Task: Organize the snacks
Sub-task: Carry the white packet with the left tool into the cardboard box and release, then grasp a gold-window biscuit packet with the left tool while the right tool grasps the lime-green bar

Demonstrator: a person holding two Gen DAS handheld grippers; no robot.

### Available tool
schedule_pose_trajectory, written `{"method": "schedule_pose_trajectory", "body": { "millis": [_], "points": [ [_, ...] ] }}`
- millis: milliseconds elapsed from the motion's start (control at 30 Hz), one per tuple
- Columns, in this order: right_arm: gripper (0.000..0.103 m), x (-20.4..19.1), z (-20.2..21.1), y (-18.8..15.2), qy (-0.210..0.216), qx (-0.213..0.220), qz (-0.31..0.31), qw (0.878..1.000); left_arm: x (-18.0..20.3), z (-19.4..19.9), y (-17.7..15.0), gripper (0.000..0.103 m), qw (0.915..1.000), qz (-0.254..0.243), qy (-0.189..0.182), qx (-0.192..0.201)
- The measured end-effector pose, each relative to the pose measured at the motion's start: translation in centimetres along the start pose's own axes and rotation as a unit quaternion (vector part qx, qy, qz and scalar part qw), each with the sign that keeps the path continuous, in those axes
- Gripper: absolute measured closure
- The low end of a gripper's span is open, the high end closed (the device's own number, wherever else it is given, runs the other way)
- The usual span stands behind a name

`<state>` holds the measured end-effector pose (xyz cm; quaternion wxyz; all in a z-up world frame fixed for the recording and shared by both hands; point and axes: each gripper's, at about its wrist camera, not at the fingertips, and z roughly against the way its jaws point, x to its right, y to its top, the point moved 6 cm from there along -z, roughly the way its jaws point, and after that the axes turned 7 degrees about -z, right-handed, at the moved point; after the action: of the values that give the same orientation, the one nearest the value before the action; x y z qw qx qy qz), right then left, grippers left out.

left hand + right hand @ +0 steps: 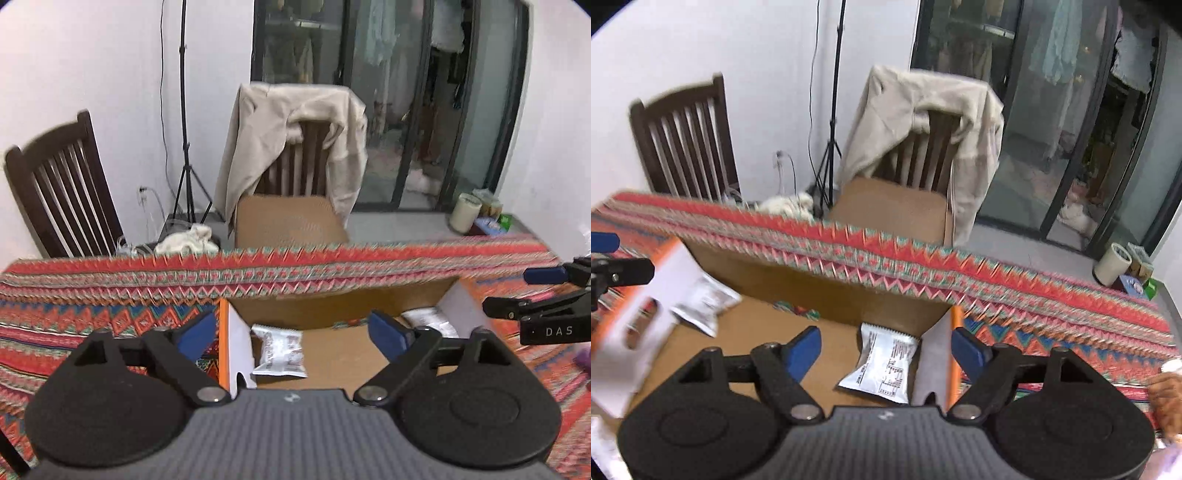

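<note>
Left wrist view shows a table under a red, zigzag-patterned cloth (110, 295), and on it an open cardboard box (332, 306) with white inner flaps edged in orange. Beyond the table's far edge stand two dark wooden chairs, one bare (62, 184) and one draped with a beige garment (295, 122) with a brown cardboard piece (288, 221) on its seat; a black tripod stand (184, 110) rises against the white wall between them, and glass doors fill the right background. Inside the box lie two silvery-white snack packets: one (280, 350) near the left flap, resting on the brown floor of the box, and another (432, 321) against the right flap. The left gripper (299, 332) hangs over the box with its blue-padded jaws spread wide and nothing between them; the left pad sits outside the box's left wall, the right pad above its floor. The right gripper (517, 291) reaches in from the right edge, apart from the packets. In the right wrist view, the right gripper (886, 347) also stands open and empty above the box (812, 288), with the printed back of one packet (882, 362) lying below, between its blue pads, against the right flap. The other packet (705, 299) rests by the left flap, near the left gripper's fingertips (631, 273).
</note>
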<state>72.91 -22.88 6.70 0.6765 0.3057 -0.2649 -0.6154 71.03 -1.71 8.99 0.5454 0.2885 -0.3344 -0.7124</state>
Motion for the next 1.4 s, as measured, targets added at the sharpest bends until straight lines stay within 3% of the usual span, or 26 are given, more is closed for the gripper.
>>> {"method": "schedule_pose_trajectory", "body": {
  "millis": [167,300,533,700,867,1100,1233,1400],
  "points": [
    [0.016,0.4,9.9,0.7,0.023,0.035,-0.006,0.999,1.6,10.4,1.4,0.001,0.9985,-0.013,-0.012,0.052],
    [0.009,0.7,17.2,-0.7,0.021,0.055,-0.002,0.998,3.3,18.1,0.3,0.0,0.997,-0.015,-0.025,0.071],
    [0.005,0.9,27.9,-7.5,0.062,0.074,-0.009,0.995,6.3,29.6,-7.6,0.0,0.9904,-0.024,-0.074,0.114],
    [0.0,0.2,33.8,-14.8,0.09,0.105,-0.008,0.99,7.3,34.6,-15.3,0.0,0.987,-0.028,-0.061,0.146],
    [0.0,-1.0,37.3,-22.8,0.108,0.123,-0.014,0.986,7.0,37.2,-22.3,0.0,0.9862,-0.008,-0.041,0.16],
    [0.0,-2.5,39.0,-33.2,0.084,0.159,-0.036,0.983,6.6,39.2,-31.1,0.0,0.9867,0.032,-0.019,0.158],
    [0.0,-2.8,37.8,-37.8,0.064,0.148,-0.051,0.986,6.9,38.2,-34.0,0.0,0.9916,0.028,-0.028,0.123],
    [0.0,-2.2,36.7,-39.4,0.054,0.135,-0.07,0.987,6.9,36.8,-34.9,0.0,0.9937,0.029,-0.028,0.104]
  ]
}}
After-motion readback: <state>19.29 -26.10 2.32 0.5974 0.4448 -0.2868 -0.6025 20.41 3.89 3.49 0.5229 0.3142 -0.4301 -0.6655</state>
